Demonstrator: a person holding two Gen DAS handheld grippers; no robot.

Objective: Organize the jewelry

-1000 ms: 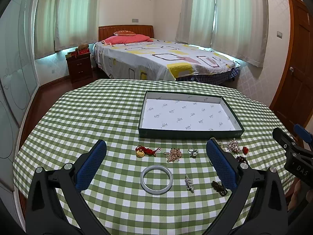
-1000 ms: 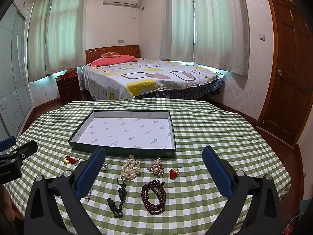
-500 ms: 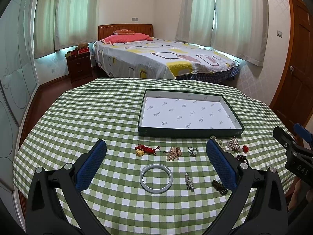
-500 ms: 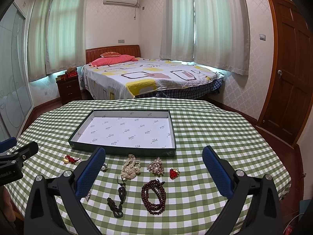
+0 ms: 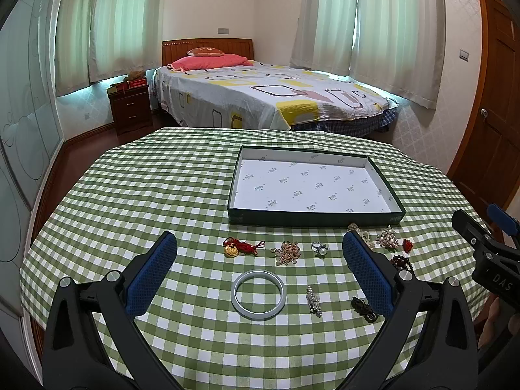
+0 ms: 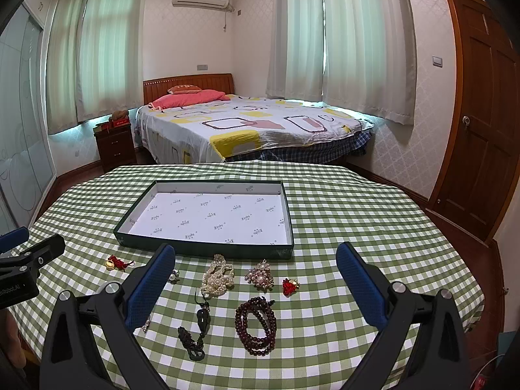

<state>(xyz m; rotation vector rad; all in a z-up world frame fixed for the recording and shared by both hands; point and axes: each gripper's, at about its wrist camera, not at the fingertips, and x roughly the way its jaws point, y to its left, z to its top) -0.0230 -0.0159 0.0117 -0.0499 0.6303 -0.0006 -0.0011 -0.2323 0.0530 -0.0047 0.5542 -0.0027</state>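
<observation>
Nothing has shifted since the earlier frames: both grippers, left gripper [image 5: 260, 266] and right gripper [image 6: 255, 271], hover with blue-padded fingers [image 5: 151, 273] spread wide and empty. Jewelry lies loose on the green checked surface [image 5: 130, 195], left to right: a gold charm [image 5: 231, 250], a smooth jade bangle [image 5: 258, 294], coiled dark wooden beads [image 6: 256, 328]. Beyond sits a shallow rectangular tray [image 5: 314, 218], long axis sideways; the left fingers partly hide a pearl strand [image 6: 217, 274].

Home bedroom: bed [image 5: 266, 97], nightstand [image 5: 130, 110]
</observation>
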